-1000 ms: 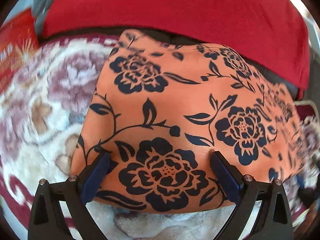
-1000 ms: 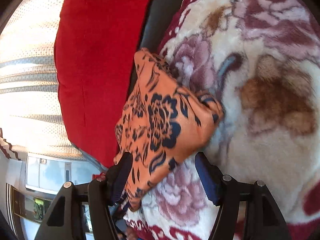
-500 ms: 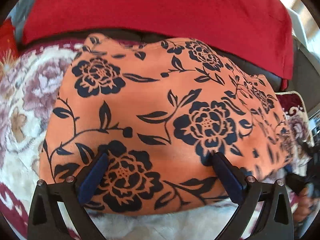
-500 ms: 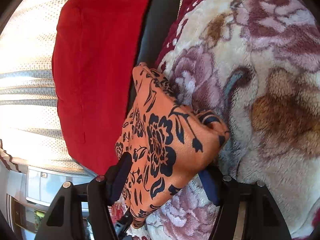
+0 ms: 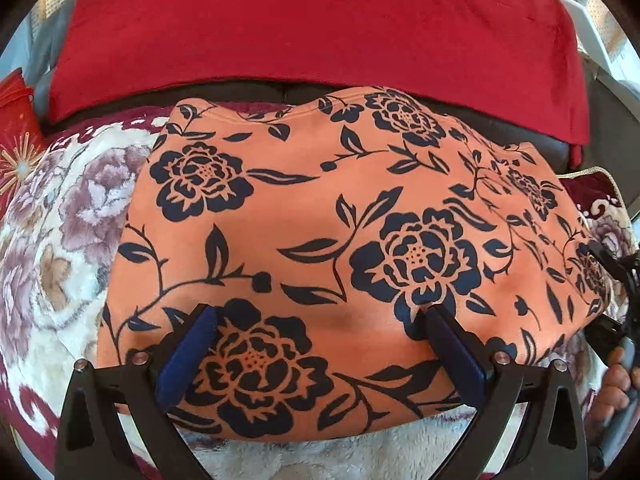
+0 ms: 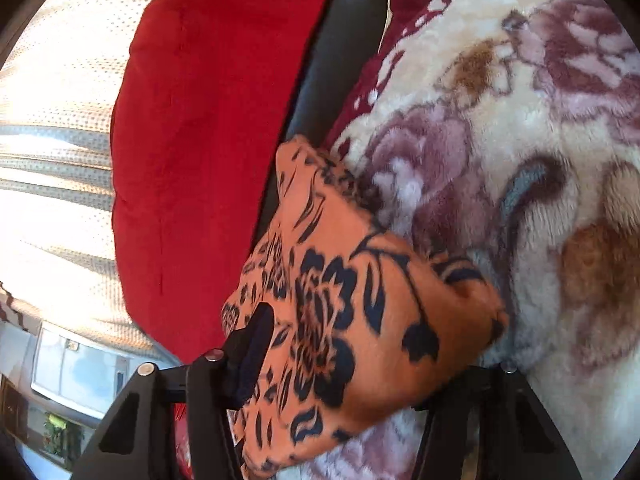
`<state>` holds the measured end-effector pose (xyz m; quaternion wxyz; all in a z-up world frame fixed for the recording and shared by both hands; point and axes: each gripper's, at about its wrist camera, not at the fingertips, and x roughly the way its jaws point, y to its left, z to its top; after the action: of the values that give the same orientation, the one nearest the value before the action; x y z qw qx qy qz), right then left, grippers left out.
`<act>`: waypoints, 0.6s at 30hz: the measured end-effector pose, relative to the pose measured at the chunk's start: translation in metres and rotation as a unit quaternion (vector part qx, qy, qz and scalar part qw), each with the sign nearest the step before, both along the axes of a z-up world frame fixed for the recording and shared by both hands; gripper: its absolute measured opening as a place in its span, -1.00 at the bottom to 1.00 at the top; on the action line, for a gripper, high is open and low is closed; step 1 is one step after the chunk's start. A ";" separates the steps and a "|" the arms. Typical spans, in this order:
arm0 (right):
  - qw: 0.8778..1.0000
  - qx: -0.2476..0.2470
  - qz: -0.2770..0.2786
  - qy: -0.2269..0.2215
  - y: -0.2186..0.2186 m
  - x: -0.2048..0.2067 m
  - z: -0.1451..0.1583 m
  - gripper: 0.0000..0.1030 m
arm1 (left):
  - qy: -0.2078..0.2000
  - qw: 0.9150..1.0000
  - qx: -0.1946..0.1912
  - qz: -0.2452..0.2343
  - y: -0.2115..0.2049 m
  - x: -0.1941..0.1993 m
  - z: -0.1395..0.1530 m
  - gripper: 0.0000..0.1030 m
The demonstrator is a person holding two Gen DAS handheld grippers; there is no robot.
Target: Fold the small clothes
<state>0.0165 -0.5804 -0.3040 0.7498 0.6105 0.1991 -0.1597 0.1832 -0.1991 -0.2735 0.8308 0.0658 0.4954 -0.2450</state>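
Where grippers meet, one garment (image 5: 340,240)

Each claw (image 5: 320,344) (image 6: 344,364) has black angular arms, silver screws and blue fingers (image 5: 186,354)

No legible text, label, brand, number or sign found in either view.

Left wrist view: the orange cloth (image 5: 320,240) carries only a dark floral print, no lettering or tag. The red item (image 5: 18,136) at the left edge bears a gold starburst figure; no characters can be made out on it. The plush blanket (image 5: 60,232) shows flower motifs only. The red cushion (image 5: 320,20) is plain.

Right wrist view: the same orange cloth (image 6: 360,320) shows print only. Objects in the lower left background (image 6: 76,368) are too blurred and too small to read any marking.
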 end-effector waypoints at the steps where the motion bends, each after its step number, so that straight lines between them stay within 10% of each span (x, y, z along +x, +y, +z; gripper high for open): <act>1: 1.000 -0.004 -0.002 0.000 -0.001 0.002 0.000 0.12 | -0.004 1.000 0.001 0.012 -0.001 0.004 0.003 1.00; 6: 1.000 -0.015 -0.011 0.014 -0.002 0.005 -0.005 -0.50 | -0.022 0.996 -0.010 0.086 0.036 0.033 0.018 1.00; 18: 0.974 -0.218 0.059 -0.004 0.078 0.040 0.102 -0.62 | -0.028 0.964 -0.028 0.264 0.151 0.061 0.026 1.00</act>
<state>0.0569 -0.5024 -0.2020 0.8736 0.4203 0.1924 -0.1522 0.2445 -0.0478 -0.2472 0.8811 -0.0836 0.4645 -0.0285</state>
